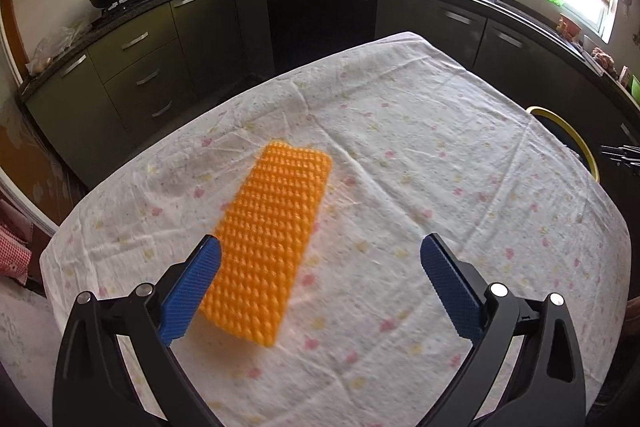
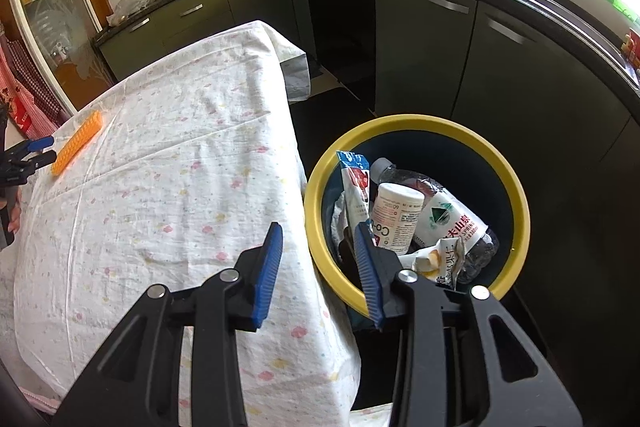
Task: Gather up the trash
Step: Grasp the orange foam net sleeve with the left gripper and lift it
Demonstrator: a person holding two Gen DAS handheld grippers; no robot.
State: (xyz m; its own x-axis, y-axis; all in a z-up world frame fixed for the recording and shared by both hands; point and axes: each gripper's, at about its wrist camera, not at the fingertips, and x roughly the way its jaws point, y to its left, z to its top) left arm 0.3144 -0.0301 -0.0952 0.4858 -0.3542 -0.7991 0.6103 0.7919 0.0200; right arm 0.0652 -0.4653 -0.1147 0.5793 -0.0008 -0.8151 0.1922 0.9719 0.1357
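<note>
Left gripper point(image 1: 320, 247) has its jaws spread wide with nothing gripped, right over the near end of the orange foam net point(image 1: 268, 243) lying flat on the cloth-covered counter point(image 1: 440, 167). Right gripper point(image 2: 318, 231) jaws are parted and empty, hanging over the rim of the yellow-rimmed bin point(image 2: 516, 187) beside the counter, which holds a water bottle point(image 2: 452, 223), a white tub point(image 2: 394, 217) and wrappers point(image 2: 354, 187).

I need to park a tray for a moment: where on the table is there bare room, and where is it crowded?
Nearly all the flowered tablecloth is bare. The only item on it is the orange foam net, at the side away from the bin, where the left claw is. The widest free stretch runs from the net to the bin-side edge. The yellow-rimmed bin beside the table is crowded with trash.
</note>
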